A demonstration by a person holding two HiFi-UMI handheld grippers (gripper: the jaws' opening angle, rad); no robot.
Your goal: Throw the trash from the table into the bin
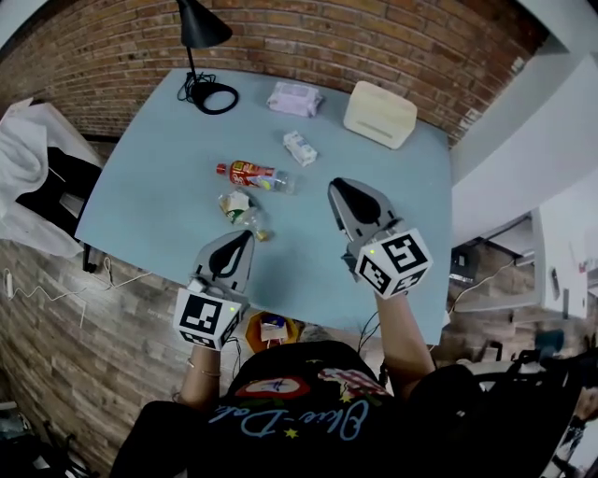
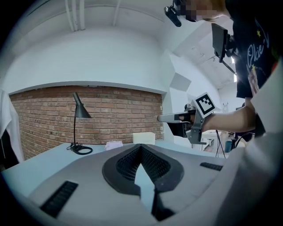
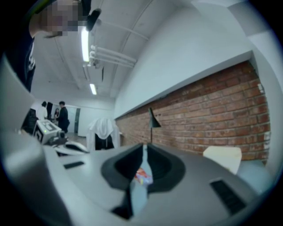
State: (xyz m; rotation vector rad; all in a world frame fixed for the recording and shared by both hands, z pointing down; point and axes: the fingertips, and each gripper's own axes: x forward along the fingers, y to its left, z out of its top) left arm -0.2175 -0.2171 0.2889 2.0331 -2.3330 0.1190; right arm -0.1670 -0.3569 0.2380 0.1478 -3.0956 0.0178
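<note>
Nothing picked up yet, both claws level over the near half of the table (image 1: pixel 140 196). The left gripper (image 1: pixel 238 245) has its jaws pinched together, empty. The right gripper (image 1: pixel 344 198) is the same, only a thin slit between the jaws, nothing in it. Trash: a crushed bottle (image 1: pixel 241 211) sits just at 12 o'clock of the left gripper, a red-label bottle (image 1: pixel 252 174) lies on its side beyond it, and a small carton (image 1: pixel 300 147) is at 1 o'clock. The bin (image 1: pixel 271 330) is on the floor at 6 o'clock, just past the near table edge, between the person's arms. Likely step: reach for the first piece. To do it well, spread the left jaws before arriving, come in low and level, and take the crushed bottle across a narrow part. It looks like thin plastic, so it probably gives and slips; squeeze firmly. The red-label bottle is round and may roll, so grip it across the body. Room: the table centre is open and the grippers are well apart. The lamp (image 1: pixel 201 28), tissue pack (image 1: pixel 295 98) and white box (image 1: pixel 380 114) sit along the far edge, well clear. The right table edge is near the right gripper at 3 o'clock. The bin mouth looks small, so release directly above it.
</note>
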